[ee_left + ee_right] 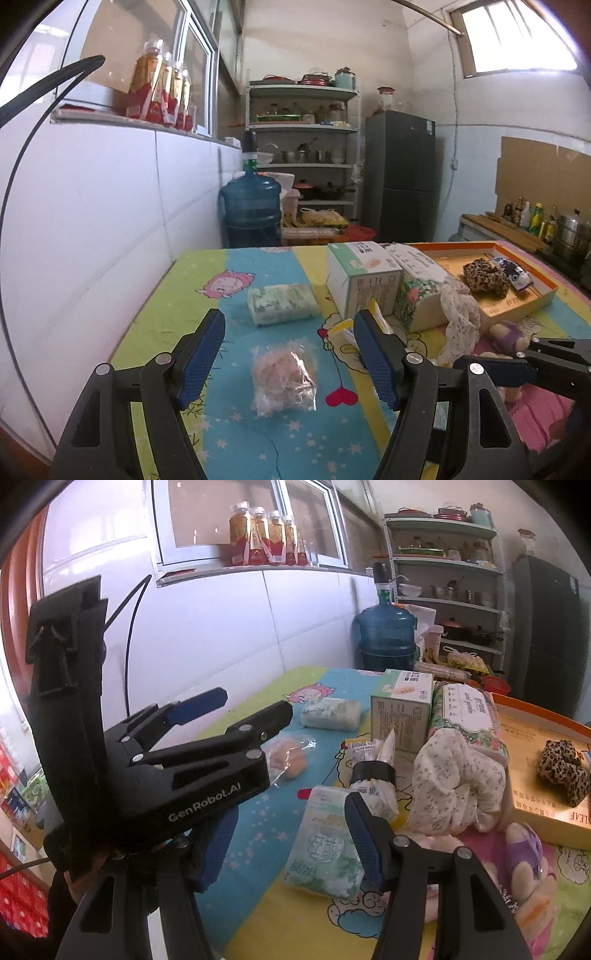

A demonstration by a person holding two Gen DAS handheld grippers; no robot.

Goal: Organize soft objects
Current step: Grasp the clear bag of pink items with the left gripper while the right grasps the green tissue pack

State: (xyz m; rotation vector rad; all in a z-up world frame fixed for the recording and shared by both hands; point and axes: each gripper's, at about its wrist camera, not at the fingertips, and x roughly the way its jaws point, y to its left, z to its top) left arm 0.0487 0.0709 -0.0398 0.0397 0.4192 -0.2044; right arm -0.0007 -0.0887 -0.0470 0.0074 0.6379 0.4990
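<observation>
My left gripper is open, low over the cartoon-print tablecloth. A clear bag with a pinkish soft thing lies on the cloth between its fingers, untouched. A green tissue pack lies just beyond. My right gripper is open around a second tissue pack; a gap shows on the pack's left side. The left gripper hides the right gripper's left fingertip. A floral cloth, a banded packet and a purple plush toy lie to the right. A leopard scrunchie sits in the orange tray.
A white-green box and a floral wipes pack stand mid-table beside the tray. The white wall runs along the table's left edge. Beyond the far edge stand a blue water jug, shelves and a dark fridge.
</observation>
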